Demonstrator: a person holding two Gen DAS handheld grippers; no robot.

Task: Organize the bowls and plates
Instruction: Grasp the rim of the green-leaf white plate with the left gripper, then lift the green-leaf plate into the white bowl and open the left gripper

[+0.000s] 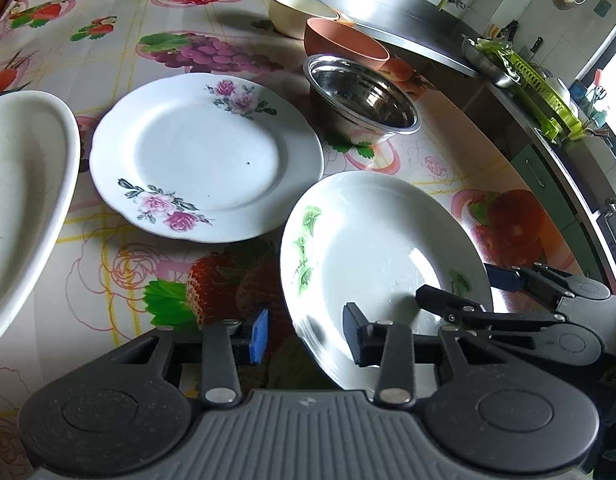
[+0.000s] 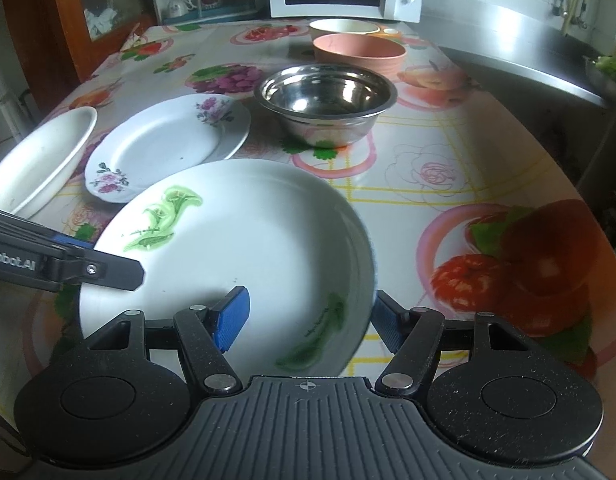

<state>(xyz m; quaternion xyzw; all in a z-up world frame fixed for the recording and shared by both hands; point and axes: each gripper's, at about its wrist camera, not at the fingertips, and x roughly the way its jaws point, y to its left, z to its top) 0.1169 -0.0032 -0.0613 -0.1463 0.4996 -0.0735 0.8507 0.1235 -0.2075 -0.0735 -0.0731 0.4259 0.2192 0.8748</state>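
From the left wrist, your left gripper (image 1: 304, 336) straddles the near-left rim of the green-leaf plate (image 1: 379, 248), its fingers (image 1: 258, 336) part open, one outside and one over the plate. Whether the pads press yet you cannot tell. The plate lies just in front of the steel bowl (image 1: 359, 100), beside the rose plate (image 1: 204, 156).

From the right wrist, your right gripper (image 2: 308, 320) brackets the same plate's near-right rim, fingers apart on either side, not visibly clamped. Judge it glazed ceramic: stiff, slick, chippable, fairly heavy. Take it by the raised rim and lift level.
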